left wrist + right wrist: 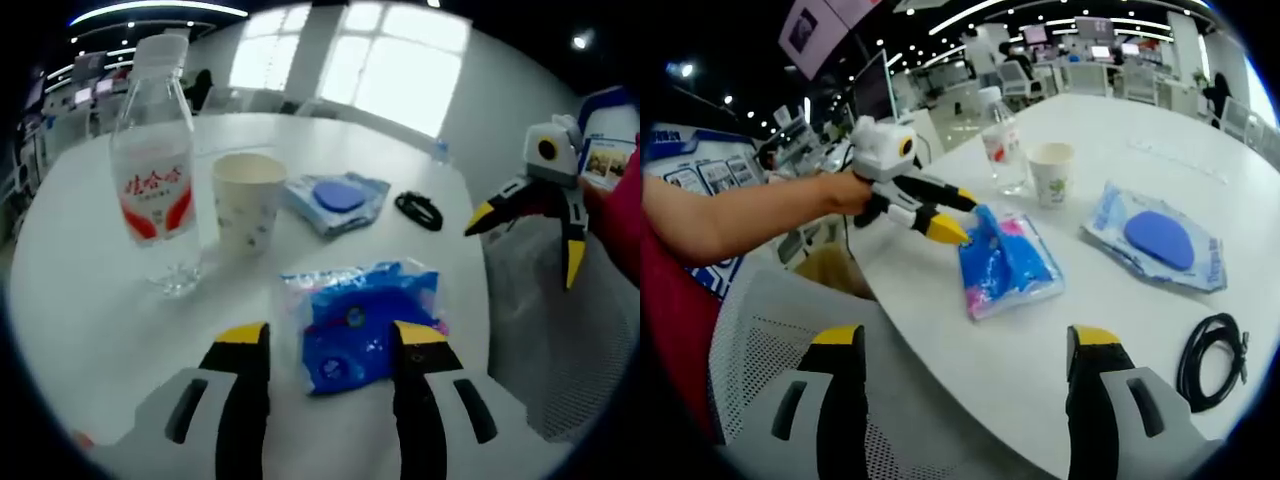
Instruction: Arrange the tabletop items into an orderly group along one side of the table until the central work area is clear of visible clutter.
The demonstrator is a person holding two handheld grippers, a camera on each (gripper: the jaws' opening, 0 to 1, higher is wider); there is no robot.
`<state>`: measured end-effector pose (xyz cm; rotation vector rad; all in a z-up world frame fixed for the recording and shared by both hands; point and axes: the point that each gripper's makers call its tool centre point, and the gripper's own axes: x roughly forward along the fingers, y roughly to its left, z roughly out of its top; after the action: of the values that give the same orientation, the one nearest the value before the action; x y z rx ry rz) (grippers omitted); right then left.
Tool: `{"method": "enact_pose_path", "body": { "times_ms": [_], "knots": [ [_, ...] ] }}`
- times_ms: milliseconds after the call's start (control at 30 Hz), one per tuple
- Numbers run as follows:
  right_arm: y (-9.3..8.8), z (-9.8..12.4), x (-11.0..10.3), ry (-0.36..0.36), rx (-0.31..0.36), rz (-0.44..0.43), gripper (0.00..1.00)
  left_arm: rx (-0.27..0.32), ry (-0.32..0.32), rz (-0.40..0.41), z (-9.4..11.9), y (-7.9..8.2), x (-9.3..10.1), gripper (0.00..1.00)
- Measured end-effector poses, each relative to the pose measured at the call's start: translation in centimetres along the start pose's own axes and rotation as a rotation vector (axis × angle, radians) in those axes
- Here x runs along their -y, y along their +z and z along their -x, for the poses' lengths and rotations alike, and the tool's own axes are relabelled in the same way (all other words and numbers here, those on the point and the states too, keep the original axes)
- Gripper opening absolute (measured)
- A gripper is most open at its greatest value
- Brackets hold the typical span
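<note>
A round white table carries everything. A mesh chair stands just off its edge, under the right gripper.

The left gripper reaches over the near edge of the table with its yellow-tipped jaws spread apart, one on each side of the blue packet. In the right gripper view the same gripper comes in from the left, held by a person's hand, its tips at the end of the blue packet; whether they touch the wrapper cannot be told.

The right gripper hangs over the chair, off the table's edge, jaws wide apart and holding nothing. It shows in the left gripper view at the right, well away from the items.

A clear water bottle with a red and white label stands upright toward the far side, and a paper cup stands just beside it. Beyond the blue packet lies a second clear bag with a dark blue oval piece inside. Near that bag, toward the table's edge, sits a small coil of black cable, which lies close to the right gripper's jaw in the right gripper view.
</note>
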<state>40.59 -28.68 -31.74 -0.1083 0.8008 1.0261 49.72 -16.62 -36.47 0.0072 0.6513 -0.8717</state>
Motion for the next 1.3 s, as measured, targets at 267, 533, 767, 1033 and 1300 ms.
{"method": "enact_pose_path", "body": {
  "times_ms": [267, 533, 767, 1033, 1300],
  "knots": [
    [-0.1, -0.2, 0.0, 0.0, -0.007, -0.003, 0.79, 0.002, 0.023, -0.027, -0.1, 0.0, -0.6, 0.15],
    [-0.2, -0.8, 0.6, -0.016, -0.023, -0.017, 0.77, 0.002, 0.019, -0.036, -0.4, -0.3, -0.5, 0.02],
    [-0.6, -1.4, 2.2, -0.055, -0.053, -0.042, 0.71, 0.014, 0.053, -0.031, -0.4, -0.2, -0.3, 0.0],
    [-0.8, -2.3, 3.4, -0.068, -0.08, -0.082, 0.58, 0.016, 0.071, -0.017, -0.4, -0.4, 0.1, 0.0],
    [-1.0, -3.8, 4.3, -0.072, -0.106, -0.135, 0.45, 0.028, 0.104, 0.042, -0.1, -0.5, 0.1, 0.0]
  ]
}}
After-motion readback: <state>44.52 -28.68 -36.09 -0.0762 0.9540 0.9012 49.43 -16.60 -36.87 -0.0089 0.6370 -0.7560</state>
